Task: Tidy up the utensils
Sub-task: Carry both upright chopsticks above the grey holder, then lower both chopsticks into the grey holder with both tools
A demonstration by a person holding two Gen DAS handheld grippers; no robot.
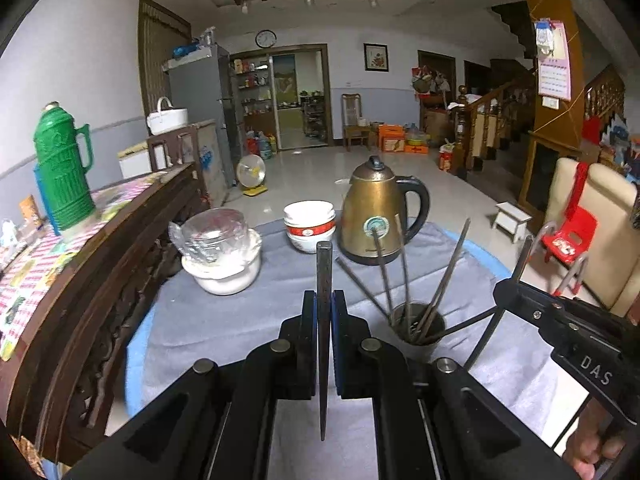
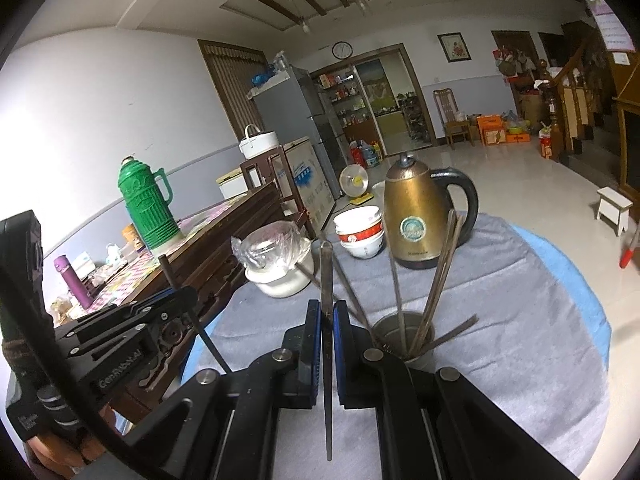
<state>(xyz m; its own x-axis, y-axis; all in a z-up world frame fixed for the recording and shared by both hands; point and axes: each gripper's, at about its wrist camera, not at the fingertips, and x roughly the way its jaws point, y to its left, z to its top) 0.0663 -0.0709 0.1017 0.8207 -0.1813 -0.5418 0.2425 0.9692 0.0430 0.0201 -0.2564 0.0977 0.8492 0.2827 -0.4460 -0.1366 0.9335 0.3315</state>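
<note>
Nearest to you, each gripper is closed on one dark chopstick: the left gripper (image 1: pixel 324 312) holds the left chopstick (image 1: pixel 324 276) near its middle, and the right gripper (image 2: pixel 327 316) holds the right chopstick (image 2: pixel 327 280) the same way. They look light, stiff, thin and smooth, so they may pivot or slip; keep the pads near the middle. The metal cup (image 1: pixel 416 330) with more chopsticks stands at about one o'clock. Those leaning sticks crowd its mouth. Behind it, at twelve o'clock, stand the brass kettle (image 1: pixel 376 216) and stacked bowls (image 1: pixel 309 226).
</note>
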